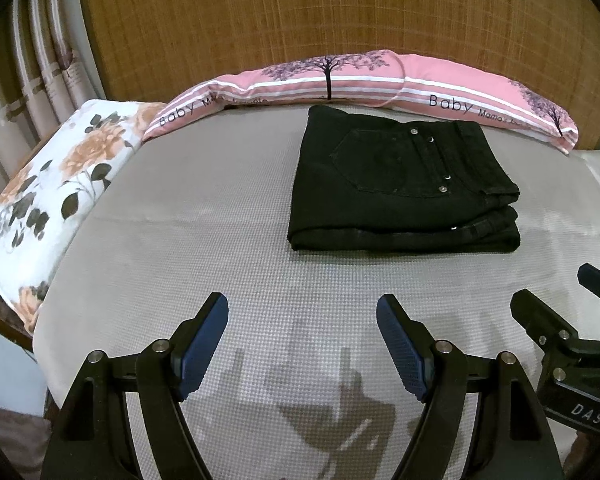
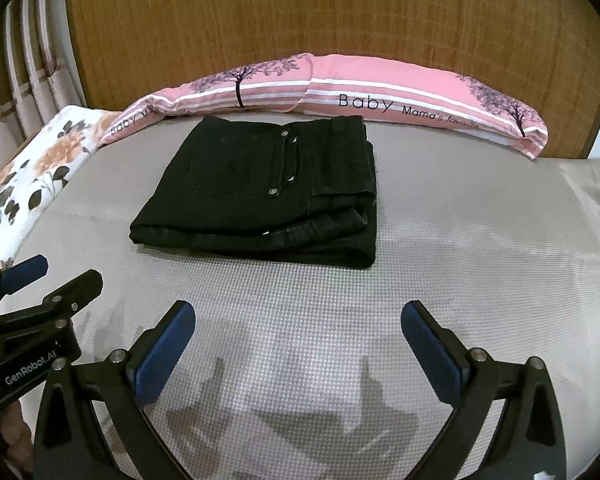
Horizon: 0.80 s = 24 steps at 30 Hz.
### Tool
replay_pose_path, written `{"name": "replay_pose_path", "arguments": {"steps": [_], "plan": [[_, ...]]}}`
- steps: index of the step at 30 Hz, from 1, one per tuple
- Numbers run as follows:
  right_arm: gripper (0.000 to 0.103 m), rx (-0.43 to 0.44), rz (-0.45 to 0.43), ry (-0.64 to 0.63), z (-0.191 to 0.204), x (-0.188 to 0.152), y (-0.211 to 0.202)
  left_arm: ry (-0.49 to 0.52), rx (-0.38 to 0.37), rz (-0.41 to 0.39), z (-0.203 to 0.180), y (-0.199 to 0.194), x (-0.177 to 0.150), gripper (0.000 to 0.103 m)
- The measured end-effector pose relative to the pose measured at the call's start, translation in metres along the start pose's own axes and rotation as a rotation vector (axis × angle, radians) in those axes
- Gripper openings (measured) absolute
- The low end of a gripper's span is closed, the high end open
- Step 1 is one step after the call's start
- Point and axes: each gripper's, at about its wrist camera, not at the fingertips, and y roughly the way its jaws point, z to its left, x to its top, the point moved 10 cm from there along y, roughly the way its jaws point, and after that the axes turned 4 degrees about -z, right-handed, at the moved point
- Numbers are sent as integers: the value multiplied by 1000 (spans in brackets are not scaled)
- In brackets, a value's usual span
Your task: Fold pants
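Black pants (image 1: 400, 184) lie folded into a compact rectangle on the grey bed sheet (image 1: 200, 220), with a back pocket and metal rivets facing up. They also show in the right wrist view (image 2: 260, 196). My left gripper (image 1: 302, 312) is open and empty, held above the sheet in front of the pants. My right gripper (image 2: 298, 318) is open and empty, also in front of the pants and apart from them. Each gripper shows at the edge of the other's view: the right (image 1: 556, 292) and the left (image 2: 64, 276).
A pink pillow (image 1: 360, 80) printed with trees and "Baby" lies along the woven headboard (image 1: 300, 12) just behind the pants. A floral pillow (image 1: 60, 184) sits at the left edge of the bed. Curtains (image 1: 28, 80) hang at far left.
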Motion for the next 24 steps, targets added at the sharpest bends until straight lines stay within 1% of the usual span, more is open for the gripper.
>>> {"name": "replay_pose_path", "arguments": {"steps": [15,24], "plan": [[102,-12,12,-8,0,-2,4,21,22,-23,1,4,0,77],[102,-12,22,-10,1,-4,6,32,32,-16,1,7,0,77]]}}
